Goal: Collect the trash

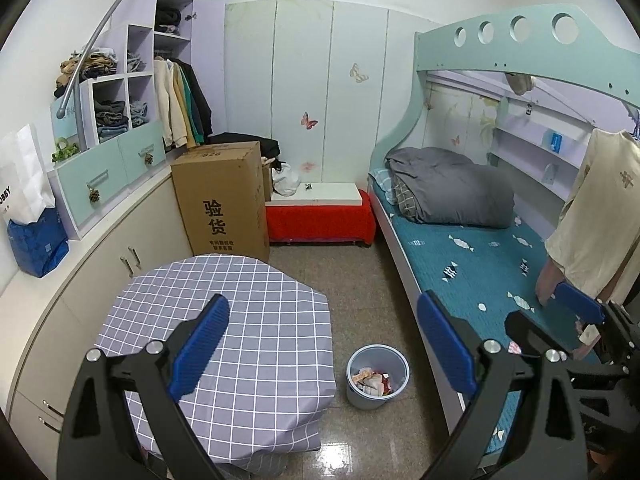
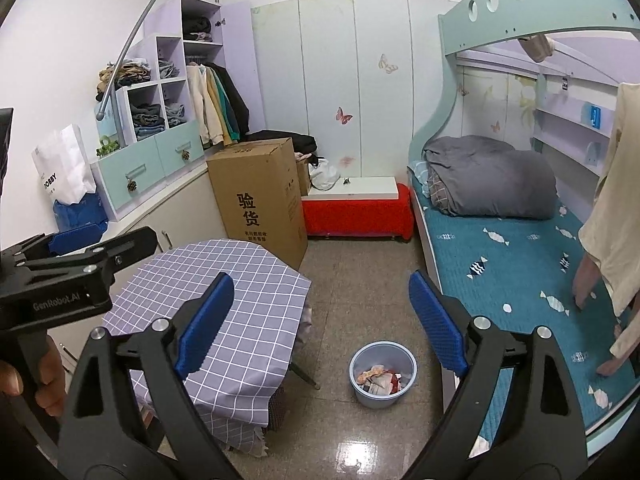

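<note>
A pale blue waste bin [image 1: 377,376] stands on the floor between the table and the bed, holding crumpled wrappers [image 1: 373,381]. It also shows in the right wrist view [image 2: 383,374] with the wrappers [image 2: 379,378] inside. My left gripper [image 1: 322,346] is open and empty, held high above the table's edge and the bin. My right gripper [image 2: 320,324] is open and empty, also high above the floor near the bin. The right gripper also shows in the left wrist view [image 1: 576,316] over the bed; the left gripper shows in the right wrist view [image 2: 76,248] at the left.
A round table with a checked purple cloth [image 1: 228,344] stands left of the bin. A bunk bed with a teal mattress [image 1: 472,264] and grey duvet [image 1: 452,188] fills the right. A tall cardboard box [image 1: 222,200], a red bench [image 1: 320,216] and cabinets [image 1: 100,264] line the back and left.
</note>
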Tool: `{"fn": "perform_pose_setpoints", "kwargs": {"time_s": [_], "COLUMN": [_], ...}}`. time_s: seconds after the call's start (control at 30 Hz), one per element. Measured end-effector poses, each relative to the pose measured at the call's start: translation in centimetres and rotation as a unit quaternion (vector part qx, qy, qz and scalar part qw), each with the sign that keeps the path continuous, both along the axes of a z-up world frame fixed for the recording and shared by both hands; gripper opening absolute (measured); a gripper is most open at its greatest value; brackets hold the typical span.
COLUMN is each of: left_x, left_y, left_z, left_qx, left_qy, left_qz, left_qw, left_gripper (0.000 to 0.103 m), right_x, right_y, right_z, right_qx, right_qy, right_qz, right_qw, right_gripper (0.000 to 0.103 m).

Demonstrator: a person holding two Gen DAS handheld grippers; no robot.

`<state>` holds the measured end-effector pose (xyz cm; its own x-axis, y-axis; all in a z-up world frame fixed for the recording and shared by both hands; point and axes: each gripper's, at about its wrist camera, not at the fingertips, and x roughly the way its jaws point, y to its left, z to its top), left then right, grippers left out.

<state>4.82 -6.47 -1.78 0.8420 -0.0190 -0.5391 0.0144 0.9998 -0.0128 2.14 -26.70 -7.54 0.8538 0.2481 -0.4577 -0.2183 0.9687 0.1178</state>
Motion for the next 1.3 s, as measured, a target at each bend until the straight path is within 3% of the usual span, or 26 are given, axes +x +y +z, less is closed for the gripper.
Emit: {"fn": "perform_pose_setpoints", "kwargs": {"time_s": [1.3], "left_x": [-0.4], "left_y": [-0.9], "left_z": [-0.1], "left_qx": [0.005], "left_qy": [-0.002], "left_qz": [-0.018], "left_qw": [0.9998], "left_gripper": [0.093], "right_x": [-0.2], "right_y": [-1.0], "right_z": [-0.7], "right_qx": [0.010], "right_qy": [0.013], "right_qz": [-0.007], "right_qw": [1.000], "right_gripper": [0.088]}}
